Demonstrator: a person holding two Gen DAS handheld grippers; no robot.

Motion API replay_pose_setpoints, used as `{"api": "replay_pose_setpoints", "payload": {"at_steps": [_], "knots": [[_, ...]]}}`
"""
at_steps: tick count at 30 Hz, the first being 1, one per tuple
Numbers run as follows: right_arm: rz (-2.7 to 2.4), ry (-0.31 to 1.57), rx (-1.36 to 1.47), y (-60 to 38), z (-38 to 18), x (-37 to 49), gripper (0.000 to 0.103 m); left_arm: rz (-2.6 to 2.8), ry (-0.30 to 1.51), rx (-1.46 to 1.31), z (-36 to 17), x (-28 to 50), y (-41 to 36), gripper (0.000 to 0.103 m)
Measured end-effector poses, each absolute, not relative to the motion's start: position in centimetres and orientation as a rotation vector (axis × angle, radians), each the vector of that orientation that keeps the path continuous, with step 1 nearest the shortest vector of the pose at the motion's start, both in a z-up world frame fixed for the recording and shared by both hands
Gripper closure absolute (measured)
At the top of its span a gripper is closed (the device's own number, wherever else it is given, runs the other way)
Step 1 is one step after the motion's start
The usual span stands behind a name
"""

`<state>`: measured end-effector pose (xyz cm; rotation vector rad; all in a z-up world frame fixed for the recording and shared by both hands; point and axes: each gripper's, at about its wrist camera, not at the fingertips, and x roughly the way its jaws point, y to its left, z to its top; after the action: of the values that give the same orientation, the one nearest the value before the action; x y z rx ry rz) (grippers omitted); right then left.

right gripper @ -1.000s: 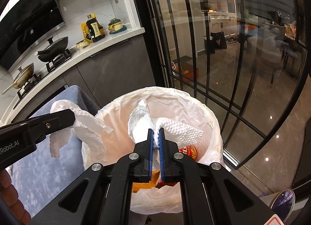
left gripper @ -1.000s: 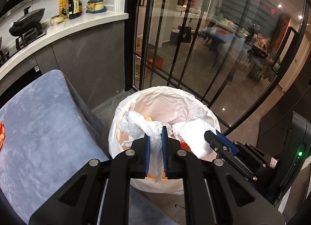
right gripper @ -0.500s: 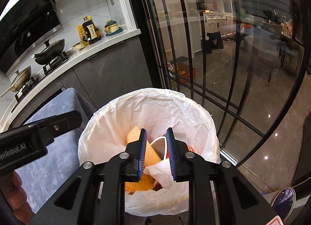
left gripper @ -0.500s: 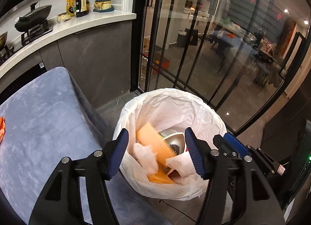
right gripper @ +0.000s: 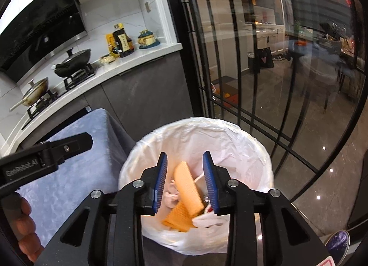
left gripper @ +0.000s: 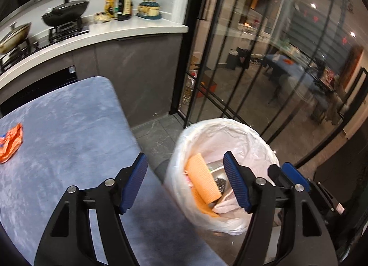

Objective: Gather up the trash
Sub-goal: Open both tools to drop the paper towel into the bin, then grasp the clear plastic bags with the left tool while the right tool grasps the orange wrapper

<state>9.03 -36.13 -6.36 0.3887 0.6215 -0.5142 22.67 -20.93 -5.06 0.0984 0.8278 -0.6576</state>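
A trash bin lined with a white bag (left gripper: pixel 230 132) (right gripper: pixel 207 134) stands on the floor beside the table. Inside lie an orange waffle cloth (left gripper: pixel 203 180) (right gripper: pixel 187 183), white tissues (right gripper: pixel 207 221) and a shiny can (left gripper: pixel 218 183). My left gripper (left gripper: pixel 186 183) is open and empty, over the table edge and the bin's left rim. My right gripper (right gripper: pixel 185 180) is open and empty above the bin's mouth. An orange wrapper (left gripper: pixel 10 143) lies on the grey-blue tablecloth (left gripper: pixel 69 132) at the far left.
A kitchen counter (left gripper: pixel 103 33) with pans, bottles and a stove runs behind the table. Black-framed glass doors (right gripper: pixel 241 70) stand behind the bin. The left gripper's body (right gripper: pixel 46 151) shows at the left of the right wrist view.
Both grippers opened and let their white tissues fall into the bin. The left gripper has swung left towards the table, bringing the orange wrapper into view.
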Motion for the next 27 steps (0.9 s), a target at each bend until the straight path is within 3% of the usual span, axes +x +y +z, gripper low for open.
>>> {"api": "replay_pose_setpoints", "payload": {"at_steps": [9,27], "knots": [[-0.426,0.583,0.341,-31.2,-3.9,11.3,0.048,-0.486,0.767,0.051,-3.7,24.0,-13.5,0.019],[-0.143,0.634,0.235,-14.8,-2.9,20.1,0.046,-0.036,0.827,-0.116,-4.6,28.7,10.3,0.014]]}}
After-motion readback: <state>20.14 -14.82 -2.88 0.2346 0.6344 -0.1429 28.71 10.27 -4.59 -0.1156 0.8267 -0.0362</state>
